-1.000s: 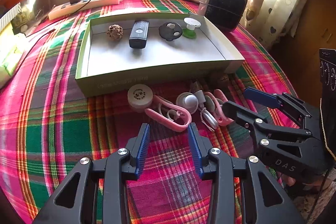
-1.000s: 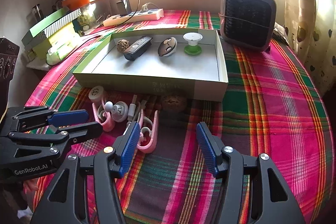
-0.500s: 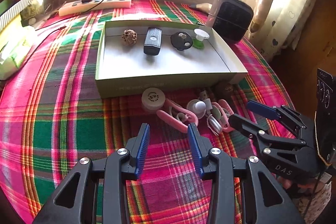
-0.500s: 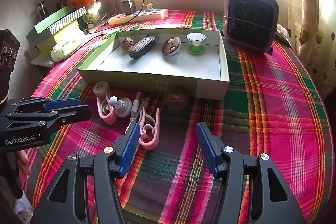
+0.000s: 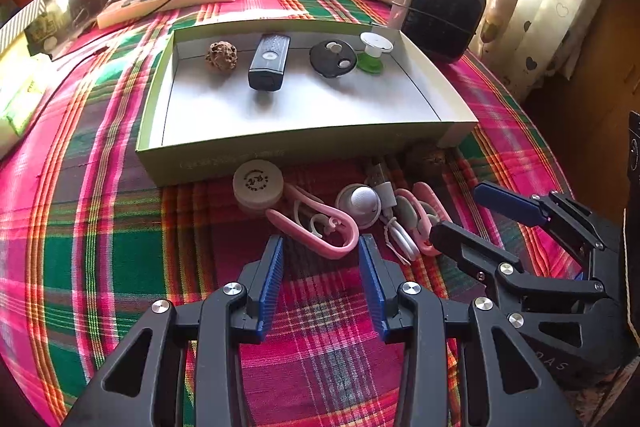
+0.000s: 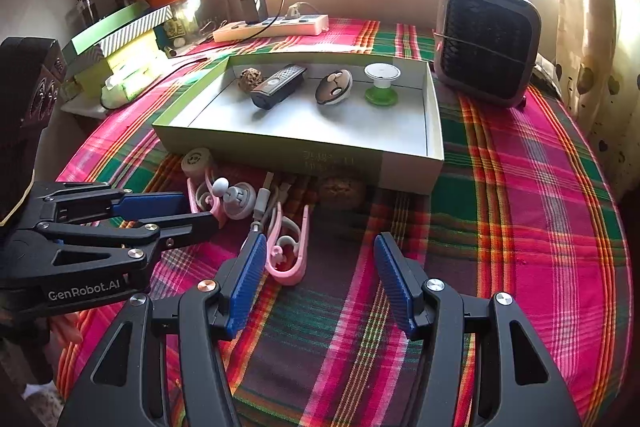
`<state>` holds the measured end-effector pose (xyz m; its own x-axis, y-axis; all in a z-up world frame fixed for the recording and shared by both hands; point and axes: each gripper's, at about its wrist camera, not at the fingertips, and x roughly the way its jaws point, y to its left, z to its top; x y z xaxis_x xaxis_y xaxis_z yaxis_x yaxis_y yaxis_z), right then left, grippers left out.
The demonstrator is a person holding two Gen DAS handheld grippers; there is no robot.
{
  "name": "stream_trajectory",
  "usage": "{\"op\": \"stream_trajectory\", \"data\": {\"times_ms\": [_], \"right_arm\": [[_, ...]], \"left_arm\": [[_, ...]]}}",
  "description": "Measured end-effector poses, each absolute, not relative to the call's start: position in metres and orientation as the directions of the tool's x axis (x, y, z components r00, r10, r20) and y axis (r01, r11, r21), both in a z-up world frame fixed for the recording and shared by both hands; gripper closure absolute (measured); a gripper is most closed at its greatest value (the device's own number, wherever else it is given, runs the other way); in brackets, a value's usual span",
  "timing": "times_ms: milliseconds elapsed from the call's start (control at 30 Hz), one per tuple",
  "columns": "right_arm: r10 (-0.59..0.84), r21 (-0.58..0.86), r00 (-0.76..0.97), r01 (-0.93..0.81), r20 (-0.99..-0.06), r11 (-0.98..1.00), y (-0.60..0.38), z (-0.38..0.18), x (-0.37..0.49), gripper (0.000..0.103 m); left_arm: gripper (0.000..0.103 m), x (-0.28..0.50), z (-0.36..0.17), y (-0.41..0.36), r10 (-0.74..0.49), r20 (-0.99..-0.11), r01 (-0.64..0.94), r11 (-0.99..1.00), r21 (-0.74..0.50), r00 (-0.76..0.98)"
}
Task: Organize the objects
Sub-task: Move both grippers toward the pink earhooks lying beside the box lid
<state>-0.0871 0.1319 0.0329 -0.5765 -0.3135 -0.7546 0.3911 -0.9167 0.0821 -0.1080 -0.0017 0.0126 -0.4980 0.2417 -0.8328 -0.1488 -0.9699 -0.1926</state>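
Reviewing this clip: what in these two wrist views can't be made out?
- Print on the tray's front wall: too faint in both views.
- Brown lump before the tray: in shadow, unidentifiable.
- Cable bundle: partly behind the right gripper in the left view.
- Shelf clutter: small, glare-washed.

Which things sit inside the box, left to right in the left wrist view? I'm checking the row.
Brown knobbly ball → black remote control → round dark disc with pale spots → white-topped green spool.
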Motion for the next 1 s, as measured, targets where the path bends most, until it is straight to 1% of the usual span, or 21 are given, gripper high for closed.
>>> {"op": "stream_trajectory", "data": {"times_ms": [200,333,600,767,900,1000], "right_arm": [[-0.33,0.097,-0.564,0.403,-0.757,-0.91,0.133,0.031,-0.089,0.046],[-0.308,0.069,-0.574,0.4,-0.759,-0.914,0.134,0.032,-0.088,0.046],[-0.29,0.058,-0.578,0.386,-0.763,-0.921,0.14,0.032,-0.089,0.046],[-0.292,0.06,-0.579,0.386,-0.761,-0.921,0.139,0.033,-0.087,0.046],[-0.294,0.064,-0.568,0.389,-0.769,-0.919,0.139,0.029,-0.087,0.046],[-0.292,0.066,-0.556,0.391,-0.778,-0.918,0.137,0.025,-0.089,0.046]], "left_arm": [[0.067,-0.105,0.013,-0.006,0.219,-0.839,-0.138,-0.975,-0.173,-0.498],[0.067,-0.101,0.013,-0.019,0.195,-0.841,-0.107,-0.981,-0.163,-0.504],[0.067,-0.089,0.012,-0.044,0.172,-0.843,-0.062,-0.985,-0.163,-0.51],[0.067,-0.081,0.013,-0.055,0.175,-0.837,-0.033,-0.982,-0.185,-0.519],[0.067,-0.081,0.016,-0.058,0.21,-0.823,-0.023,-0.972,-0.234,-0.528],[0.067,-0.085,0.018,-0.049,0.215,-0.818,-0.04,-0.973,-0.229,-0.533]]}}
